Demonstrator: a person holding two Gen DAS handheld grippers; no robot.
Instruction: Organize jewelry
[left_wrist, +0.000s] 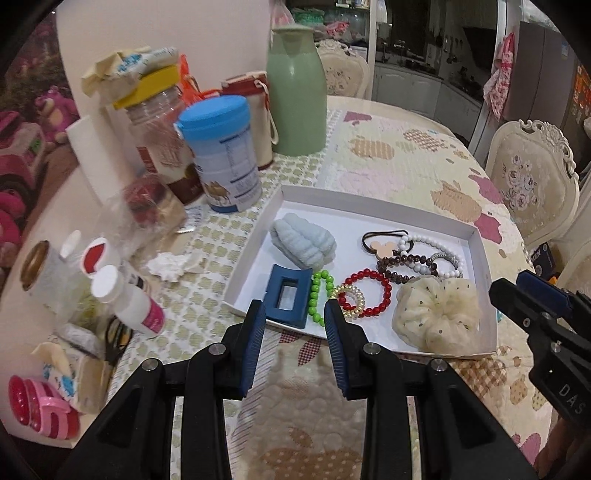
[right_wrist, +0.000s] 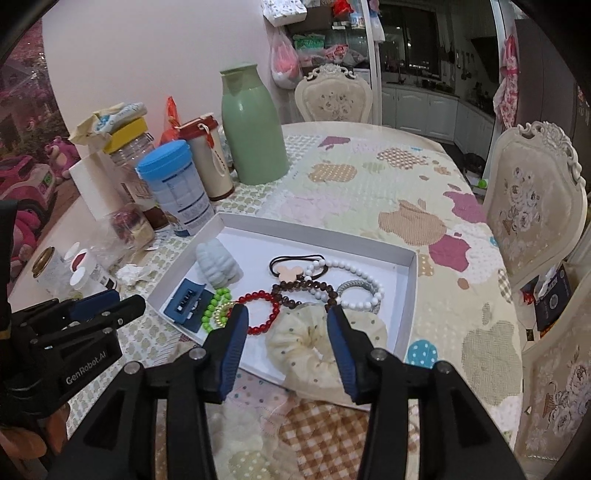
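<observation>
I hold my left gripper (left_wrist: 295, 314) with its jaws wide and nothing between them, poised just short of the near rim of the white tray (left_wrist: 476, 236), and my right gripper (right_wrist: 284, 321) likewise wide and unloaded, hanging over the cream scrunchie (right_wrist: 321, 343) at the tray's near edge. By my reckoning the sorting is well along: nearly all the pieces lie inside the tray on the worktop (left_wrist: 388, 155). The pale blue scrunchie (left_wrist: 303, 242) sits toward the far left corner, the navy hair claw (left_wrist: 288, 295) just in front of it, the green bead bracelet (left_wrist: 317, 295) beside that, then the gold coil tie (left_wrist: 351, 301) overlapping the red bead bracelet (left_wrist: 369, 291). Further right the brown bead bracelet (left_wrist: 406, 264), white bead bracelet (left_wrist: 432, 245) and black hair tie with its mouse-shaped charm (left_wrist: 384, 245) lie tangled together, touching. What seems left is the pink hair claws (left_wrist: 40, 410), lying outside the tray at the worktop's near left, and perhaps separating that tangle. The navy claw's long axis runs roughly from near rim toward far rim; the green strand lies folded along the same direction.
</observation>
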